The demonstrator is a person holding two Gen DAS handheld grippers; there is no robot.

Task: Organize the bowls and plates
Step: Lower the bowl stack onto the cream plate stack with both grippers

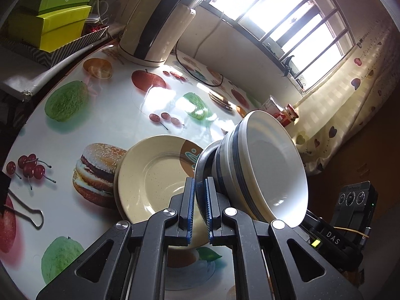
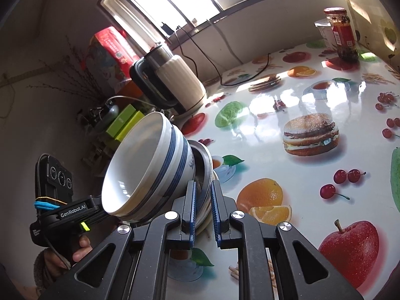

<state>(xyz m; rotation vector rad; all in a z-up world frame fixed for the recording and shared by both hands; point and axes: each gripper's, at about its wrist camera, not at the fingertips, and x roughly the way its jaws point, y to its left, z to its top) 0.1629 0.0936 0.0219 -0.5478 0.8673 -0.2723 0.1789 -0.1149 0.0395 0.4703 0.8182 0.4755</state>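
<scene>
Bowls, white ceramic with blue bands point(image 1: 260, 165), sit nested on a grey metal plate point(image 1: 203, 165), the stack tilted and carried above the fruit-printed tabletop point(image 1: 112, 115). The left gripper point(image 1: 199, 200) and right gripper point(image 2: 203, 203) each pinch the plate's rim on opposite sides, jaws narrow. A cream ceramic plate point(image 1: 152, 175) lies below, near the table's front edge. Judged step: transporting the stack; next, level it and lower it onto the cream plate.
</scene>
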